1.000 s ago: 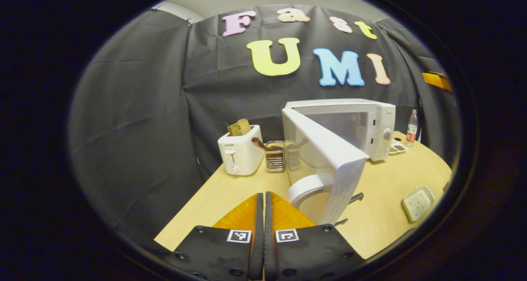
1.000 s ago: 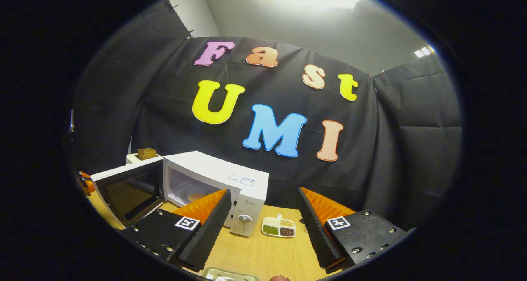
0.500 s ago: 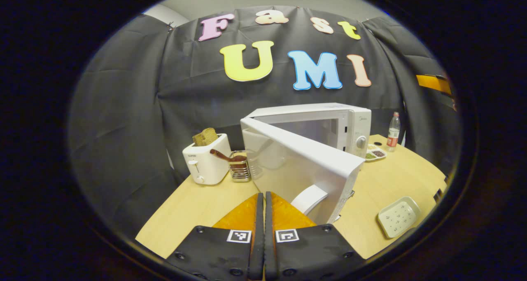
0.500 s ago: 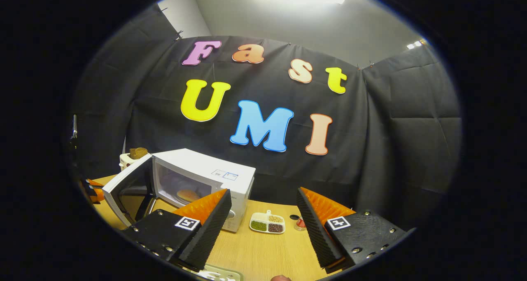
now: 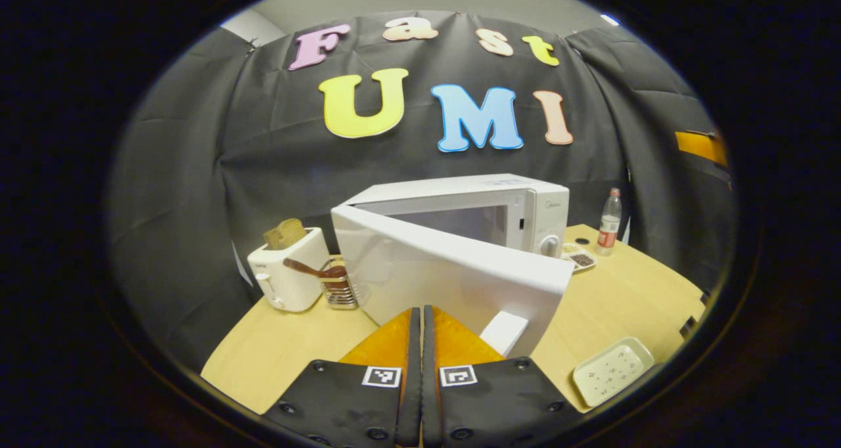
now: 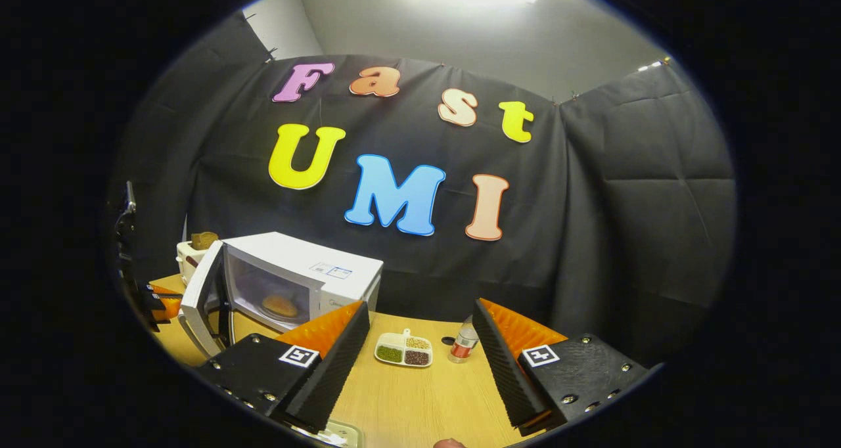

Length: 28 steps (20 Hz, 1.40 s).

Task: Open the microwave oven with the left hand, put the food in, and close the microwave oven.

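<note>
the microwave oven door (image 5: 453, 274) has swung a good way toward shut over the last second: a second ago it stood edge-on and wide open, and now its white outer face is turned broadly toward the left tool (image 5: 420, 330), with just a wedge-shaped gap left on the right side by the control panel (image 5: 548, 221). the left tool has its two fingers pressed flat together with nothing between them, and their tips sit right at the lower face of the door, beside the door handle (image 5: 504, 332); it looks to be pushing the door, though actual contact cannot be made out.

in the right gripper view the microwave oven (image 6: 295, 280) sits at the far left of the table (image 6: 420, 402), and the food (image 6: 279, 305), a round brownish piece, lies inside the cavity, seen through the narrowing opening. so the putting-in step looks done and the closing is the step in hand, roughly most of the way through. the right tool (image 6: 417, 353) is spread wide and carries nothing, held well apart from the oven over the table, near a divided dish of beans (image 6: 403, 349) and a small bottle (image 6: 464, 343).

what's left, by my reading, is a steady push until the door latches. a toaster (image 5: 288, 274) with bread stands just left of the oven, clear of the door's swing.
</note>
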Tool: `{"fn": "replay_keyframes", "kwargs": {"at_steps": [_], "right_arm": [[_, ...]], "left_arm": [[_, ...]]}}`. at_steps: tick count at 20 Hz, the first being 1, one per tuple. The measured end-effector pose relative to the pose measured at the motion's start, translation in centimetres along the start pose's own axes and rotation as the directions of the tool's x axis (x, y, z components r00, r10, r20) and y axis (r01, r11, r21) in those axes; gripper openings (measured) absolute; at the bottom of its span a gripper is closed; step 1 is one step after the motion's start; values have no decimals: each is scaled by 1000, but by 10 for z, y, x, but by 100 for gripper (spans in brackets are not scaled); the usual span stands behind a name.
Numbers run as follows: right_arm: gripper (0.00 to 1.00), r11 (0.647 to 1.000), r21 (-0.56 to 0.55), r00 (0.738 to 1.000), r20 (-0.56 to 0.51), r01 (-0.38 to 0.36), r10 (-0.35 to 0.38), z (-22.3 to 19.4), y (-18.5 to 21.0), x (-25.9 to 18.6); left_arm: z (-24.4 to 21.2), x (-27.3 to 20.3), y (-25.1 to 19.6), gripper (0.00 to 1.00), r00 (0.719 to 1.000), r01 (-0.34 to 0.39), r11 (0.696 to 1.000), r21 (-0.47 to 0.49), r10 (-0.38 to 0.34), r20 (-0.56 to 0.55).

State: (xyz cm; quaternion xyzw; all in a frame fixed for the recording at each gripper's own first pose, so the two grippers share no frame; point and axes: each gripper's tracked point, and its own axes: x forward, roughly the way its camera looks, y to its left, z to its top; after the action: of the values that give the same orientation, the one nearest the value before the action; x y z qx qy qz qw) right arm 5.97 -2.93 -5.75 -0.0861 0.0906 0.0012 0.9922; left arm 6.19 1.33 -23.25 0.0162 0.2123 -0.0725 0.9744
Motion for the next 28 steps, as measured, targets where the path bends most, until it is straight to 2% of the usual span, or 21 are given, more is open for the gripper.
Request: {"fn": "replay_keyframes", "kwargs": {"at_steps": [7, 12, 22, 28], "right_arm": [[97, 997, 18, 997, -17, 78, -77, -10, -48, -5], [97, 993, 25, 993, -29, 116, -116, -18, -73, -11], [96, 984, 20, 982, -62, 179, -178, -38, -122, -21], [97, 981, 33, 978, -84, 192, -189, -56, -145, -17]], "left_arm": [[24, 43, -51, 7, 996, 86, 996, 16, -86, 17], [41, 76, -72, 7, 993, 113, 993, 14, -114, 27], [72, 150, -102, 7, 994, 104, 994, 15, -105, 39], [78, 177, -110, 7, 998, 62, 998, -19, -61, 31]]}}
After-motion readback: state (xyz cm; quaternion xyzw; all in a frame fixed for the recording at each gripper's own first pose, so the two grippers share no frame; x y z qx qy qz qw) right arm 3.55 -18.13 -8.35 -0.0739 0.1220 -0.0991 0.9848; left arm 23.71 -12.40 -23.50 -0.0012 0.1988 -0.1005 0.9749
